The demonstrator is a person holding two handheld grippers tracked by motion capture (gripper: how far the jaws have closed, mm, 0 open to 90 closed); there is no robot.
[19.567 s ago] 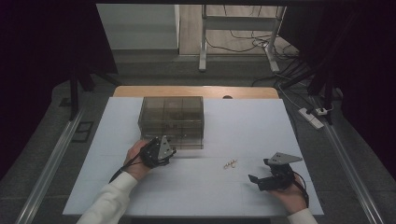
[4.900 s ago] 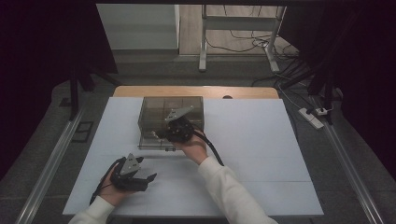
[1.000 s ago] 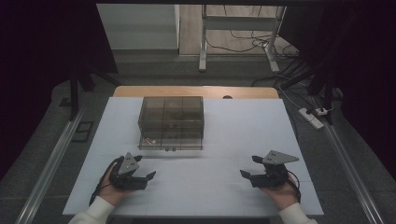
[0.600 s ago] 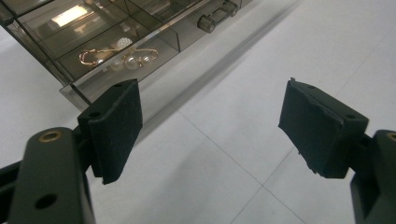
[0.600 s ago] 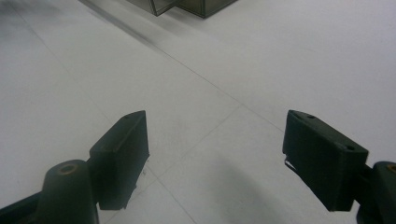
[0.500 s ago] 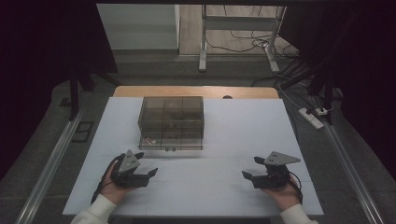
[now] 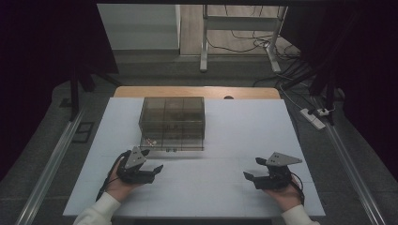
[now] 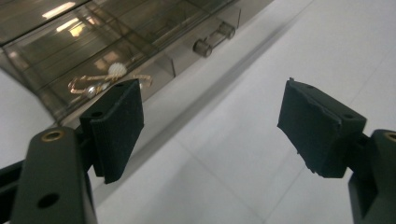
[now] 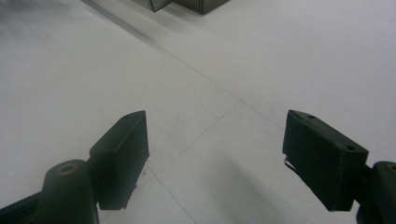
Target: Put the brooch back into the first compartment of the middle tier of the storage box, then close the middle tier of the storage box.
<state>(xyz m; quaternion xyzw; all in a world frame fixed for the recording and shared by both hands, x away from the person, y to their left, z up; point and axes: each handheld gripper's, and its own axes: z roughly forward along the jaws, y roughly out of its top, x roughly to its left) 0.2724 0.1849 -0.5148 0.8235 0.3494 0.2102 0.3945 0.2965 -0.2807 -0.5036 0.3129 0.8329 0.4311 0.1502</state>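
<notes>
From the high view, one smoky translucent plastic drawer box stands on the white tabletop, toward the far left of its middle. Its bottom drawer sticks out a little toward the person, and a small glinting piece lies in the drawer's left corner. Two hand-held tongs rest low near the front edge: the left tongs just in front of the box, the right tongs well apart from it on bare surface. Both stand apart with nothing between them. Judging by this, the piece is already stowed and the step in hand is shutting the drawer; the next move would call for the left tongs to meet the drawer front squarely and push it level, with the box kept from sliding.

In the left gripper view, the left tongs are wide apart over the tabletop. Beyond the left pad sits one gold-coloured wire ornament with a white pearl inside the drawer's compartment. One clear bar handle with two round end posts crosses the drawer front. The drawer's edge lies near the pads but not touching them.

In the right gripper view, the right tongs are likewise apart, empty, over seamed white surface. A corner of the box shows at the top edge, far off.
</notes>
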